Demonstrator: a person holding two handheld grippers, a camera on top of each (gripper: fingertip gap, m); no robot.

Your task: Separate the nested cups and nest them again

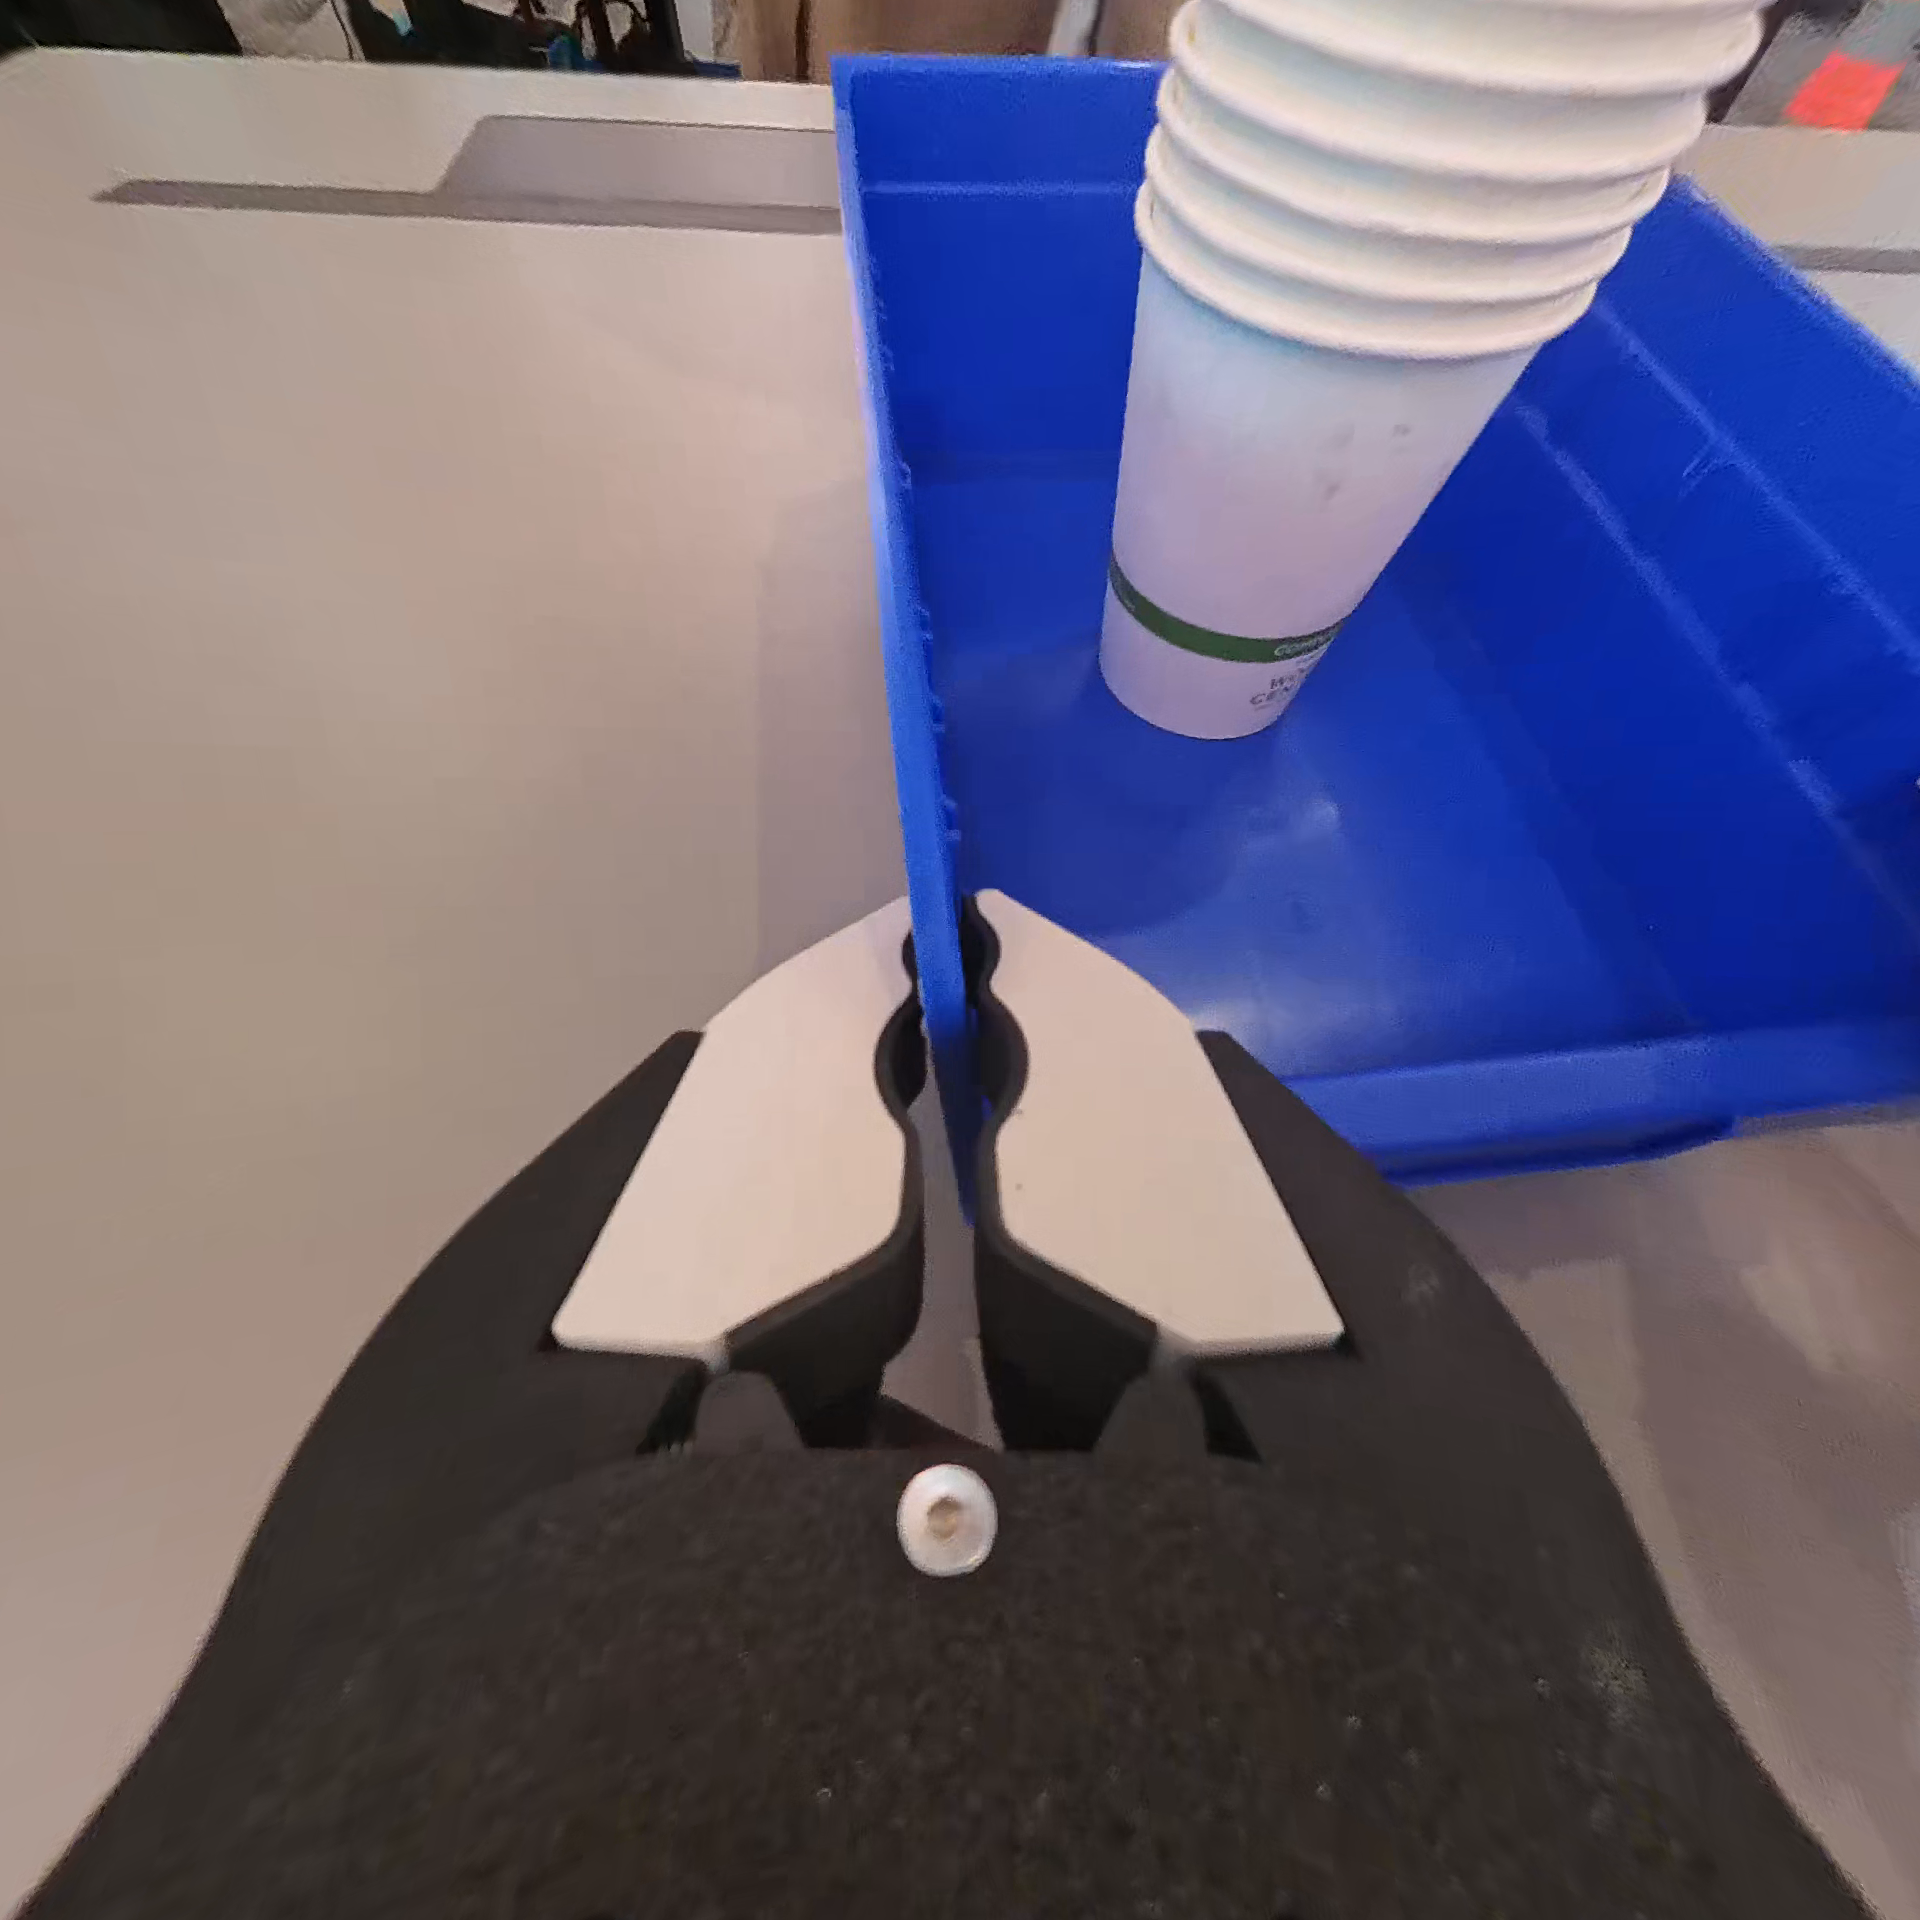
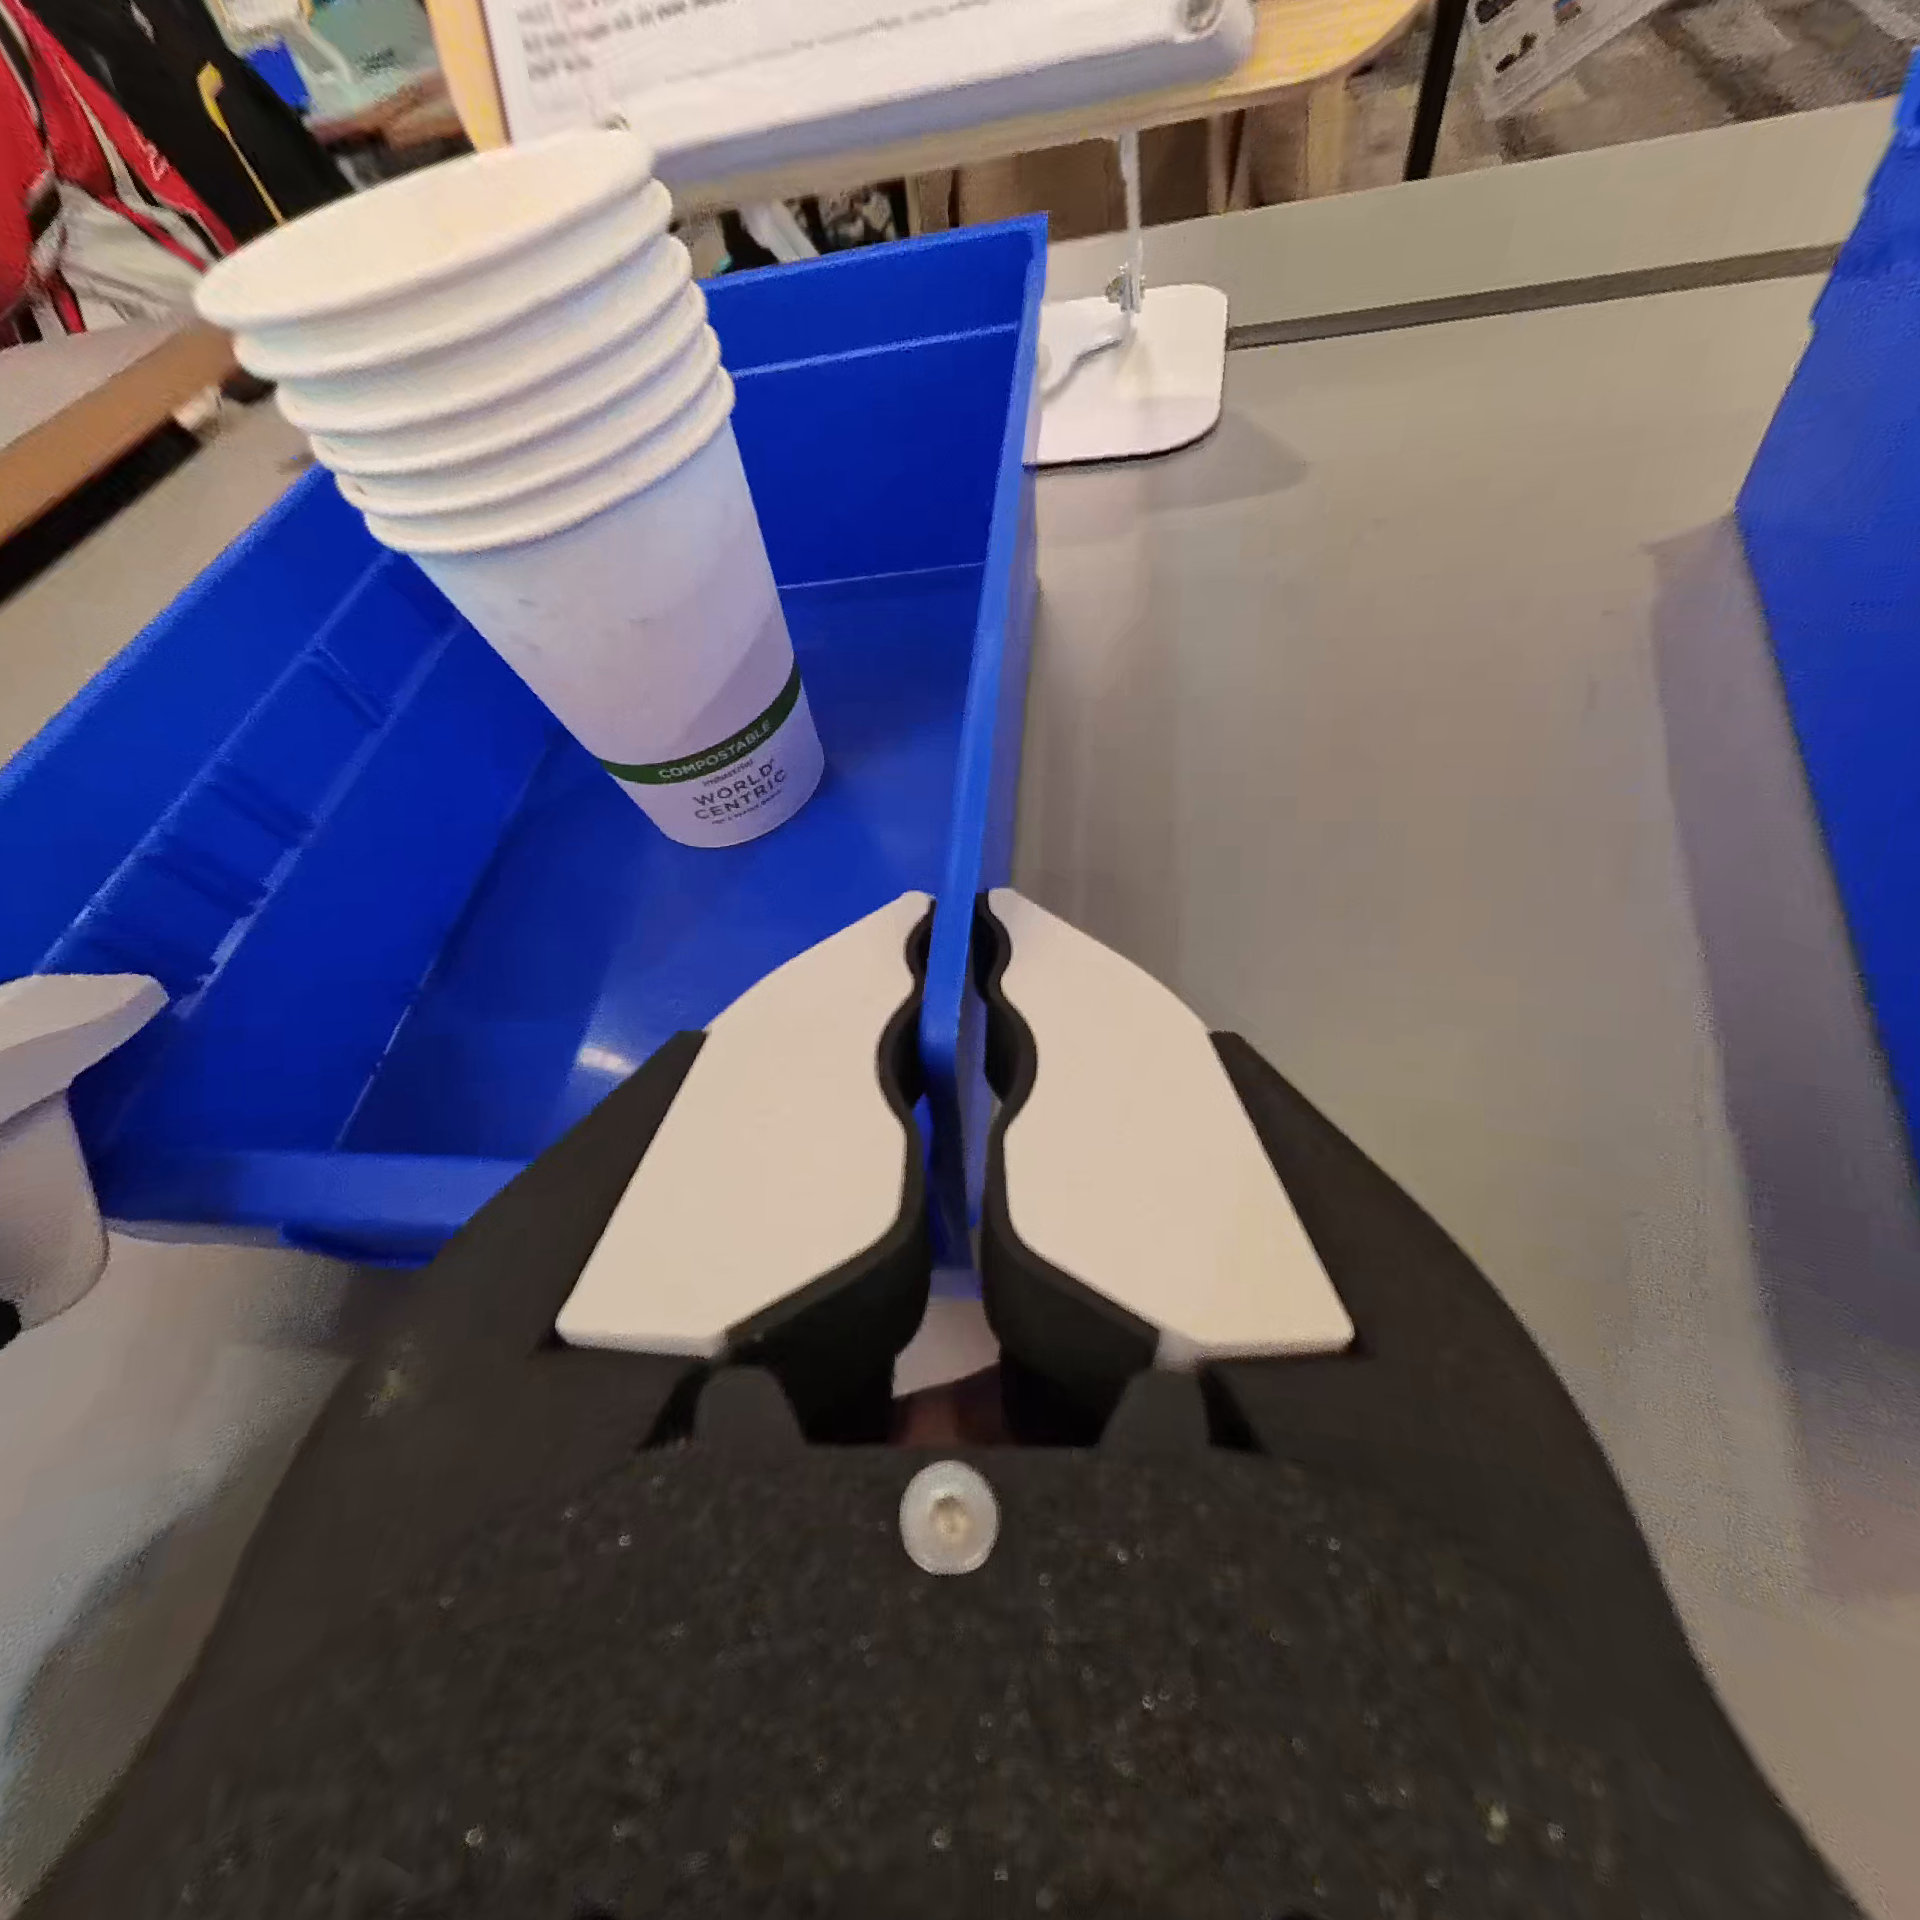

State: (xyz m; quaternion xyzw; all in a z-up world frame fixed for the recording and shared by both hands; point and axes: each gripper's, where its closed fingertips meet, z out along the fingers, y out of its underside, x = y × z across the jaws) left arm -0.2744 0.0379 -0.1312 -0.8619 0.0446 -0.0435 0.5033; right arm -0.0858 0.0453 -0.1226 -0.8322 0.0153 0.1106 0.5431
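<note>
Gripping opposite side walls of a blue bin [image 1: 1558, 831], the left gripper [image 1: 943, 914] and right gripper [image 2: 956, 904] each pinch a thin plastic edge. A stack of nested white paper cups [image 2: 551, 499] stands inside on the bin floor, leaning. On the grey desk [image 2: 1403, 831], a white sign stand [image 2: 1132, 374] sits behind the bin, and another blue bin [image 2: 1849, 623] rises at right.

Bright, even indoor light; soft shadows; wide-angle edge distortion; blurred background and edges

Cup stack [image 2: 540, 499] inside bin [image 2: 312, 831]
</note>
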